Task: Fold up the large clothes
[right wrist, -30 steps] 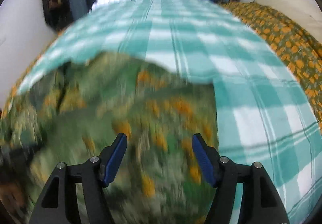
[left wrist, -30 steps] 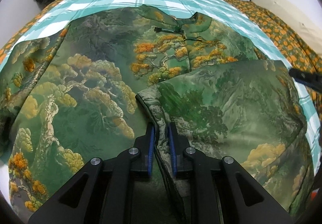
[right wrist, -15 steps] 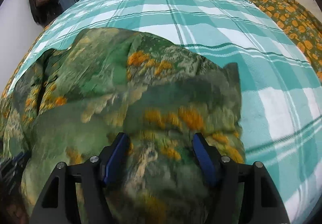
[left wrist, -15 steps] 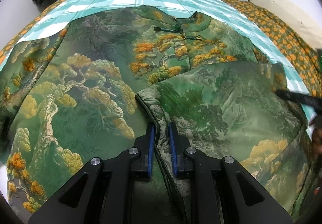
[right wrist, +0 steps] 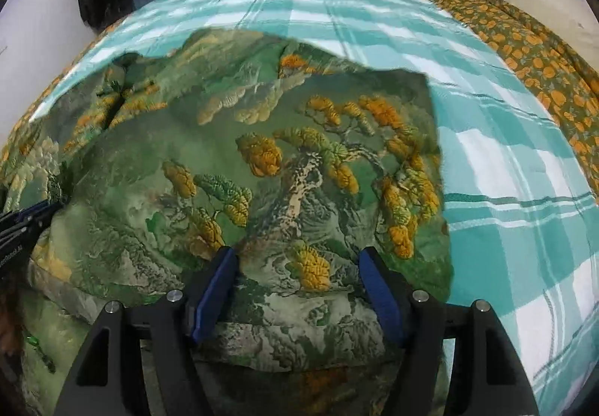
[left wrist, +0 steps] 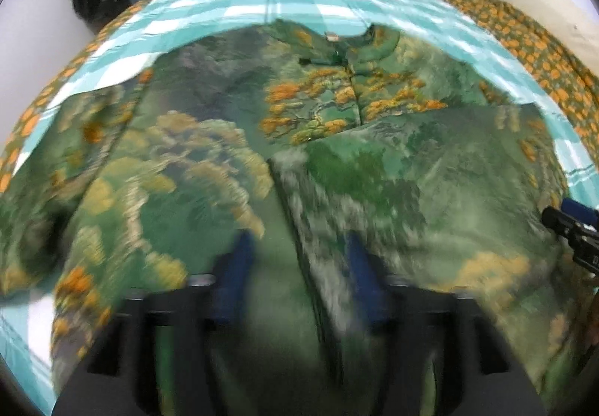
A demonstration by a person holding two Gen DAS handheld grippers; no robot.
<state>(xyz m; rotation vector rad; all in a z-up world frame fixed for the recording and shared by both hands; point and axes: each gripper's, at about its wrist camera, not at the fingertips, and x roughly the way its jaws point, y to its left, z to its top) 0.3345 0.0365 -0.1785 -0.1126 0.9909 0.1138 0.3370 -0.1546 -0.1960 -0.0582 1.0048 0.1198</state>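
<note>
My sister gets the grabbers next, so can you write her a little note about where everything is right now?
Left gripper: jaws have just been opening and now stand wide, with the folded edge of the garment lying between them, no longer pinched.
Right gripper: open, low over the folded-in panel, gripping nothing.
The green tree-print garment lies spread on the checked bedsheet, collar at the far end.
Done: one side is folded in over the middle.
Left: the other side is still spread out and unfolded; probably fold it in next, then fold the length.
</note>
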